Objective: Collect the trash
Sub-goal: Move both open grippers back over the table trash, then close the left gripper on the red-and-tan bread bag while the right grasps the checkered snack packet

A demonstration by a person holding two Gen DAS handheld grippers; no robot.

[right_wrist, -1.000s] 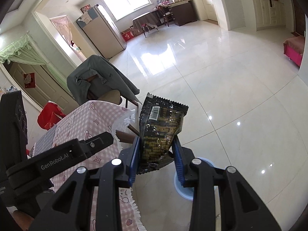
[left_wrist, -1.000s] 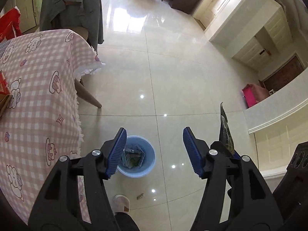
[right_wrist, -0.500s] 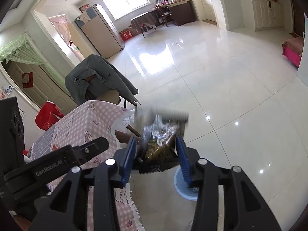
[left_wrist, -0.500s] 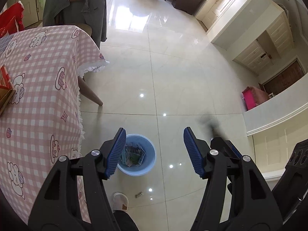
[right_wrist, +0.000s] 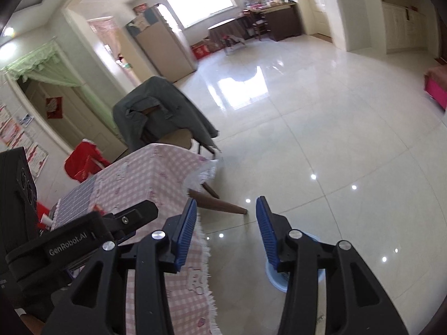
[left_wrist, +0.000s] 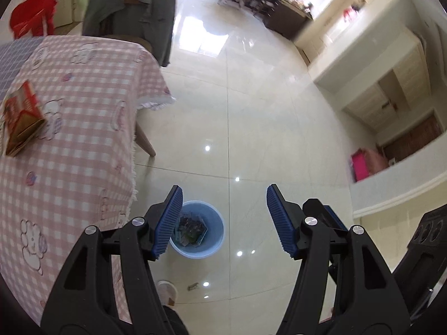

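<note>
Round blue plastic bin (left_wrist: pixel 197 233) holding crumpled wrappers, glossy tiles, both ribbed-padded grippers (left_wrist: pixel 223 217) (right_wrist: pixel 225 229) apart, empty

One bin (left_wrist: pixel 197 233); one table (left_wrist: pixel 83 128); one chair (left_wrist: pixel 131 16)

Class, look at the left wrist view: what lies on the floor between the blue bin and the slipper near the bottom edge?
Bare tile, apart from one small scrap lying right of the slipper, below the blue bin. Only the left wrist view shows it.

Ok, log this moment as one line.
phase: wrapper released | right gripper: fingers open, empty | left gripper: open, empty | blue bin: on floor, holds wrappers | red box: on table
</note>
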